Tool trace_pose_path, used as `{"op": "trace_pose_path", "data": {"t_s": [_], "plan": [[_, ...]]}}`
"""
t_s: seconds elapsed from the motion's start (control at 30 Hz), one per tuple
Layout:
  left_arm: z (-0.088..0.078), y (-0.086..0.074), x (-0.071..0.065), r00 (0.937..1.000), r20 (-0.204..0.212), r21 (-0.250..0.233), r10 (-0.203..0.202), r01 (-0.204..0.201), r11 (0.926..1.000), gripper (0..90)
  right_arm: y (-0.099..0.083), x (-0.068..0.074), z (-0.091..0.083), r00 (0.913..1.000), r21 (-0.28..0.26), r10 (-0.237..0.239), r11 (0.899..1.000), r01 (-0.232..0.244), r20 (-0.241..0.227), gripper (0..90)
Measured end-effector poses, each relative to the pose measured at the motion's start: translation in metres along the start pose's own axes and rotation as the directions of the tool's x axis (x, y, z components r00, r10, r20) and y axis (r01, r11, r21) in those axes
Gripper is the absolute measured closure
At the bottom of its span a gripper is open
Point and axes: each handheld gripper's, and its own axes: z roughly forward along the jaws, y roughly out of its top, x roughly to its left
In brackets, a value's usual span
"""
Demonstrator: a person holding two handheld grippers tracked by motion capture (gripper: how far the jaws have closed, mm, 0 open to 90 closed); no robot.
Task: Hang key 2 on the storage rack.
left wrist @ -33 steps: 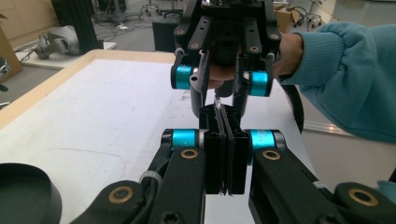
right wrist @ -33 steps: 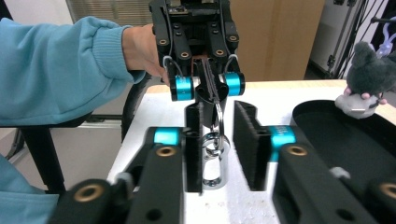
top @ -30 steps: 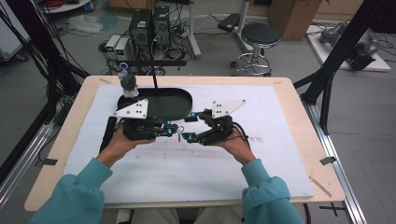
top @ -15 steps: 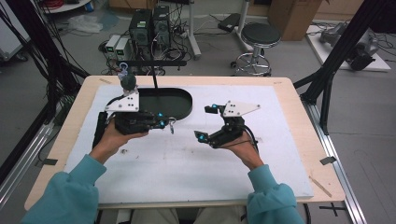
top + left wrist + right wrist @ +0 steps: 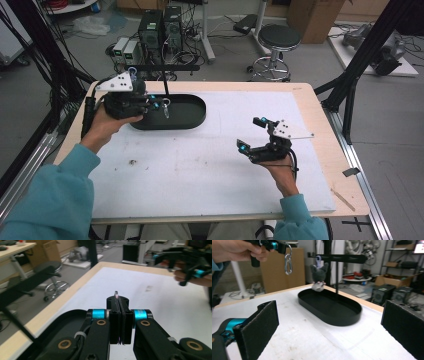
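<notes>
Both tools have drawn apart since the earlier frames, when they met at mid-counter: the left tool (image 5: 159, 105) has gone up to the near rim of the tray, and the right tool (image 5: 251, 135) has swung away toward the counter's right side, its jaws having just been opening with nothing between them.

Under both lies the pale wooden counter (image 5: 320, 107), topped by a scuffed white sheet (image 5: 190, 165) with small dark specks. Beyond the left tool sits the matte black oval metal tray (image 5: 190, 112), from which a thin black post and crossbar stand (image 5: 337, 257) rises. A small grey plush toy (image 5: 319, 277) hangs from that crossbar above the tray.

Pressed fully together, the left tool's jaws pinch the small silver metal carabiner (image 5: 288, 261), which dangles below them, shiny and pear-shaped. The right tool's foam-faced pads (image 5: 260, 327) stand wide apart and hold nothing.

Around the counter: grey floor, a round black stool (image 5: 277, 40), computer towers (image 5: 160, 30), cardboard boxes.
</notes>
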Motion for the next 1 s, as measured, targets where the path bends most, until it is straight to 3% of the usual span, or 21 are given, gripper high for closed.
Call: {"op": "trace_pose_path", "data": {"t_s": [0.2, 0.4, 0.73, 1.0], "plan": [[-0.003, 0.007, 0.022, 0.9974, -0.068, 0.022, -0.022, 0.023, 0.9995, 88.2, -0.015, -0.005, -0.022, 0.9968, -0.040, 0.022, 0.999, -0.019, 0.077, 0.5], [-0.004, 0.012, 0.041, 0.9916, -0.124, 0.050, -0.038, 0.045, 0.9977, 88.1, -0.025, -0.008, -0.038, 0.9877, -0.066, 0.017, 0.998, -0.007, 0.155, 0.5], [0.003, 0.015, 0.065, 0.9837, -0.171, 0.110, -0.057, 0.076, 0.9910, 88.2, -0.038, -0.013, -0.055, 0.9744, -0.112, 0.042, 0.994, -0.017, 0.221, 0.5], [0.013, 0.017, 0.081, 0.9781, -0.200, 0.161, -0.058, 0.091, 0.9828, 88.1, -0.049, -0.016, -0.061, 0.9616, -0.108, 0.056, 0.994, -0.028, 0.269, 0.5]]}}
